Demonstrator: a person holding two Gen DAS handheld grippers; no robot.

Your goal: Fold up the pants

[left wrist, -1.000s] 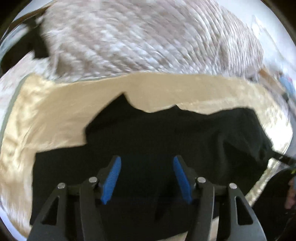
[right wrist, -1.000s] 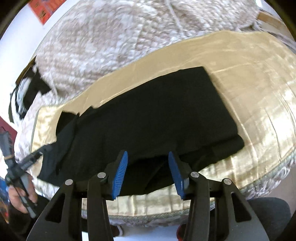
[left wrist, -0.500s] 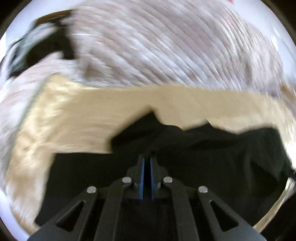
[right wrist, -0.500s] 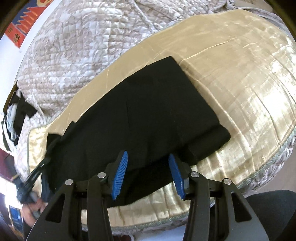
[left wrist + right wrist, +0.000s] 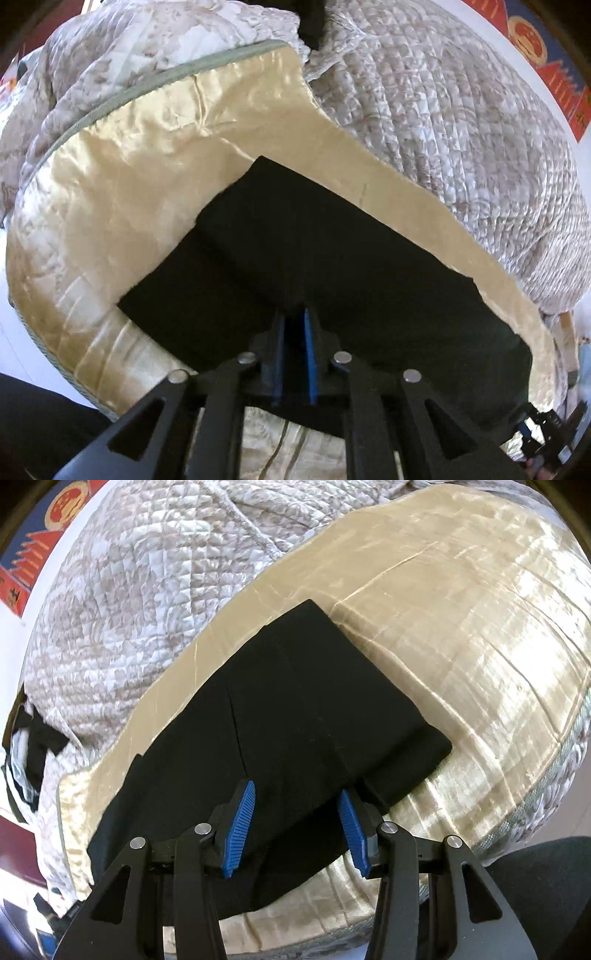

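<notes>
The black pants [image 5: 332,240] lie flat and folded lengthwise on a gold satin cover [image 5: 129,203]. In the left wrist view my left gripper [image 5: 295,317] sits low on one end of them. Its blue pads are nearly together and just opening, and a pucker of black cloth runs in between them. In the right wrist view the pants [image 5: 314,701] stretch away from my right gripper [image 5: 295,790]. It hangs open over their near edge, close to the squared-off end, and its pads do not press on the cloth.
A quilted beige bedspread [image 5: 129,609] is bunched behind the satin cover [image 5: 461,646]. Dark clothes [image 5: 33,746] are piled at the bed's far left. The person's dark trouser leg [image 5: 546,867] is beside the bed edge. A red poster [image 5: 554,74] hangs on the wall.
My left gripper was open a second ago, snapped shut, then swung sideways and rolled down onto the pants' end. My right gripper rolled slightly and stayed open over the near edge.
</notes>
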